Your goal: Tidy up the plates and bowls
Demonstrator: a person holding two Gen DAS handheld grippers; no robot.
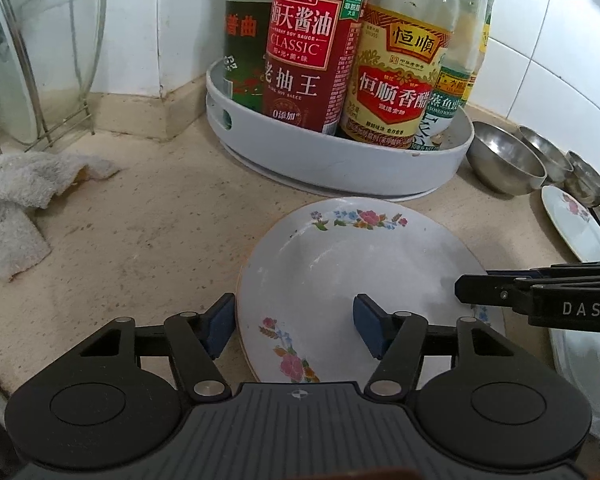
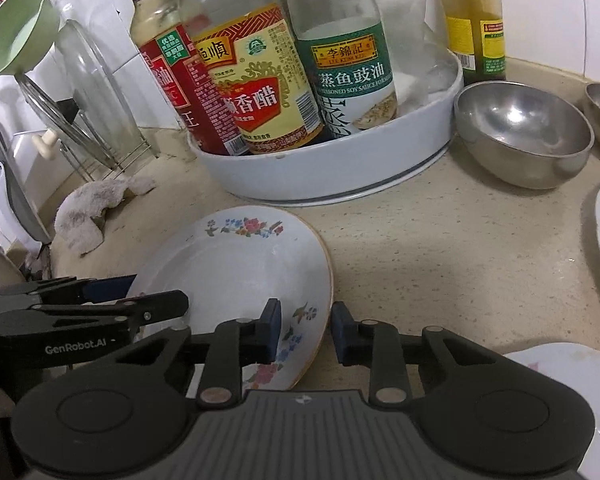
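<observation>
A white plate with flower prints (image 1: 340, 272) (image 2: 228, 264) lies on the beige counter in front of the bottle tray. My left gripper (image 1: 294, 330) is open, its jaws straddling the plate's left rim. My right gripper (image 2: 306, 330) is open, its jaws straddling the plate's right rim; its arm also shows in the left wrist view (image 1: 540, 294). Steel bowls (image 1: 504, 160) (image 2: 524, 132) stand to the right of the tray. A second flowered plate (image 1: 572, 224) lies beyond them at the right, and another white plate (image 2: 572, 364) lies near my right gripper.
A white round tray (image 1: 340, 160) (image 2: 332, 172) holds several sauce bottles at the back. A crumpled white cloth (image 1: 16, 196) (image 2: 92, 208) lies at the left. A wire rack with glass lids (image 1: 32, 72) stands in the left corner. Tiled walls close the back.
</observation>
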